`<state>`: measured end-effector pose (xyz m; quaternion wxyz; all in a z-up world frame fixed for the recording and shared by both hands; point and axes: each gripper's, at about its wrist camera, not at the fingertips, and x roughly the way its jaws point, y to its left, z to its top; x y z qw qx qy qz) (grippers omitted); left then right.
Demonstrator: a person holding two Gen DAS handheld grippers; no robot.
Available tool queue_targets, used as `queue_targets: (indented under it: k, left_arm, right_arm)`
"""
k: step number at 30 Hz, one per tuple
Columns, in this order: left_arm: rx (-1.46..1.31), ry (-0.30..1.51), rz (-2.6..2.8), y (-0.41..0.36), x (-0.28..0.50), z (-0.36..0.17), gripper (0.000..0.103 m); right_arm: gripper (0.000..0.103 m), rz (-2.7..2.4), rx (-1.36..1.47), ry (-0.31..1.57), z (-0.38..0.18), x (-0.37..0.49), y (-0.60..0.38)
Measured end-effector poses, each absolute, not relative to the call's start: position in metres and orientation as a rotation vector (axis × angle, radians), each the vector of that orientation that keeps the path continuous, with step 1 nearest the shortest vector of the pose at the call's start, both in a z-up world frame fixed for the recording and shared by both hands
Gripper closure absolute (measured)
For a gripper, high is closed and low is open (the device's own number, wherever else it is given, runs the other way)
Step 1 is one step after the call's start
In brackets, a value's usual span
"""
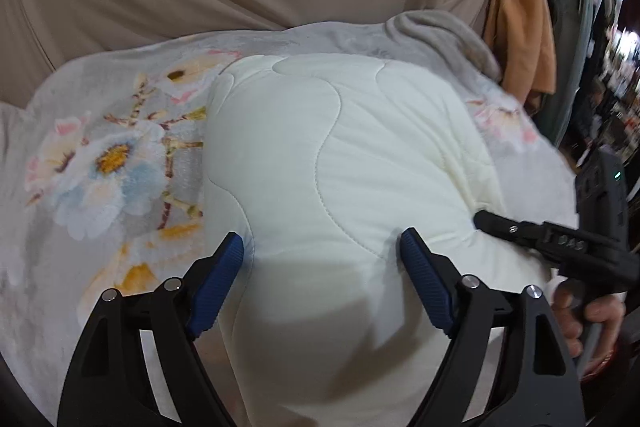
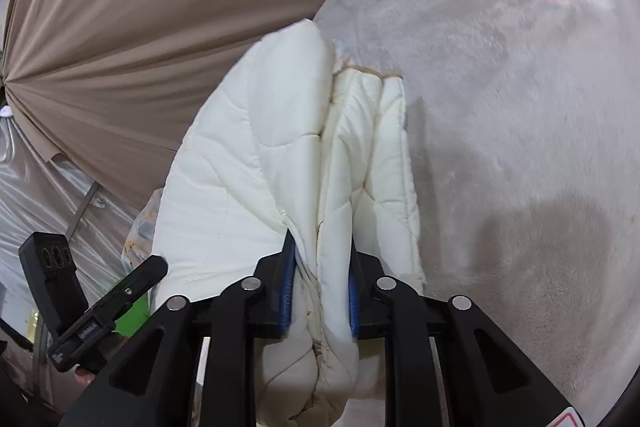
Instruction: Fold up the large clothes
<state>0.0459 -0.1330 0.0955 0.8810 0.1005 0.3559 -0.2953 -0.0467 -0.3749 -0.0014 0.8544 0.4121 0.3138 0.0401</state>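
A puffy white quilted garment, stitched in wavy seams, fills the middle of the left view, lying on a plush grey floral blanket. The left claw is spread wide, ribbed blue pads flanking its padded fabric. In the right view's lower centre, the right claw pinches a bunched fold of it.

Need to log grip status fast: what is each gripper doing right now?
Left gripper: open, jaws spread over the white quilted garment, not pinching it.
Right gripper: shut on a bunched fold of the white quilted garment.
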Motion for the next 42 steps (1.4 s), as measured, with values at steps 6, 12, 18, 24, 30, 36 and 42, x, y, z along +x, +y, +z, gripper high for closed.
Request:
queue_targets:
  k: [6, 12, 18, 24, 30, 36, 42]
  left_arm:
    - [0.262, 0.73, -0.547, -0.139, 0.046, 0.086, 0.019]
    - [0.266, 0.727, -0.53, -0.14, 0.047, 0.084, 0.019]
    - [0.271, 0.724, -0.523, -0.14, 0.046, 0.084, 0.019]
    - [0.273, 0.726, -0.519, -0.139, 0.047, 0.084, 0.018]
    - [0.258, 0.73, -0.522, -0.139, 0.049, 0.082, 0.017]
    - [0.247, 0.713, -0.558, -0.145, 0.048, 0.079, 0.012]
    - [0.275, 0.705, -0.531, -0.152, 0.049, 0.073, 0.01]
  right_arm:
    - [0.069, 0.012, 0.797, 0.65, 0.022, -0.058, -0.37]
    - [0.065, -0.122, 0.632, 0.533, 0.081, -0.081, -0.365]
    - [0.044, -0.141, 0.557, 0.541, 0.112, -0.038, -0.367]
    - [0.044, -0.17, 0.611, 0.68, 0.096, 0.032, -0.37]
    - [0.091, -0.113, 0.581, 0.634, 0.085, 0.041, -0.362]
    - [0.088, -0.203, 0.542, 0.72, 0.036, 0.063, -0.372]
    - [0.086, -0.233, 0.476, 0.76, 0.028, 0.071, -0.368]
